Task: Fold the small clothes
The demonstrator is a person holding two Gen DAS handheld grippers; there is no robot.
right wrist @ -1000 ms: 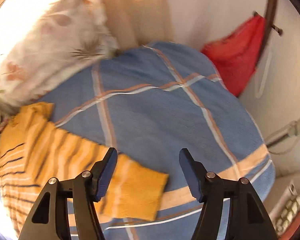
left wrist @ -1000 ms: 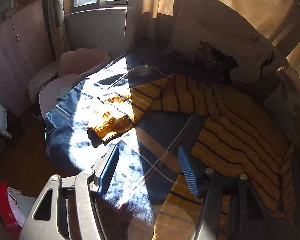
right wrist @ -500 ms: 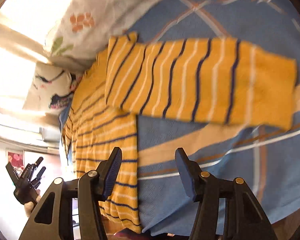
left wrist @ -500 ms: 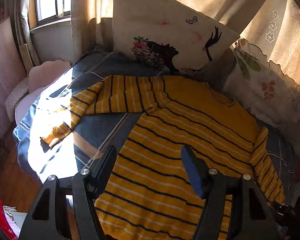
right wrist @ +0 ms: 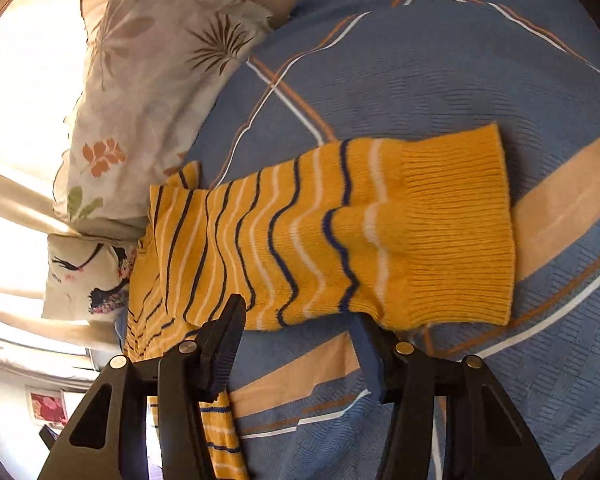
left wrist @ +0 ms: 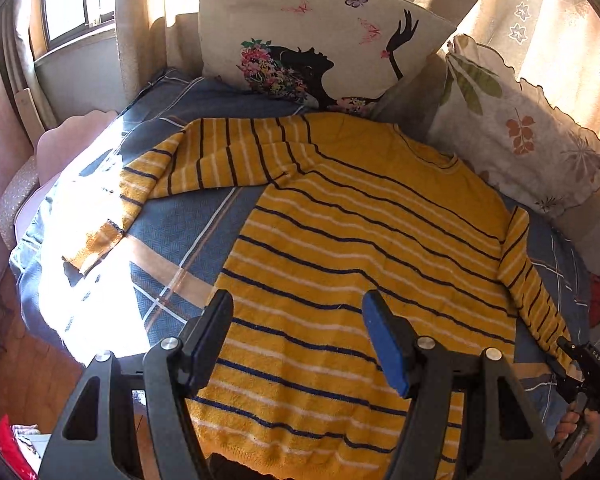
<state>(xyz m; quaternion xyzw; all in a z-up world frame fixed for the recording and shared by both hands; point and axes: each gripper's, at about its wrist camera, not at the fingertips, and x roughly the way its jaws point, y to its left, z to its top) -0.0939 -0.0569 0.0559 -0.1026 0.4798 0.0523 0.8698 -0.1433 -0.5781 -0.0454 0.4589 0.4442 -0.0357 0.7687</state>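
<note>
a yellow striped sweater (left wrist: 364, 240) is spread flat, front up, on a bed covered by a blue checked blanket (left wrist: 188, 236), its collar toward the pillows and its hem at the near edge. the far sleeve (left wrist: 204, 160) is stretched out to the side and bent down into a patch of sunlight; the other sleeve (right wrist: 340, 232) lies out over the blanket, its ribbed cuff flat.

the step in hand is judged to be the very start of folding: the sweater is laid out and no fold is made yet. the right claw (right wrist: 296, 344) is held wide, its fingers just short of the sleeve's lower edge near the cuff, and nothing is gripped. the left claw (left wrist: 300, 336) is also held wide and empty above the hem. the next move is judged to call for the right claw to be slid onto the sleeve edge, closed on it, and the sleeve carried across the body.

the whole sweater, the printed pillow (left wrist: 320, 40) and the leaf-patterned pillow (left wrist: 512, 132) are shown only in the left view, where the right claw is seen small at the sleeve end. the cuff's ribbing and how close the right claw stands to it are shown only in the right view.
</note>
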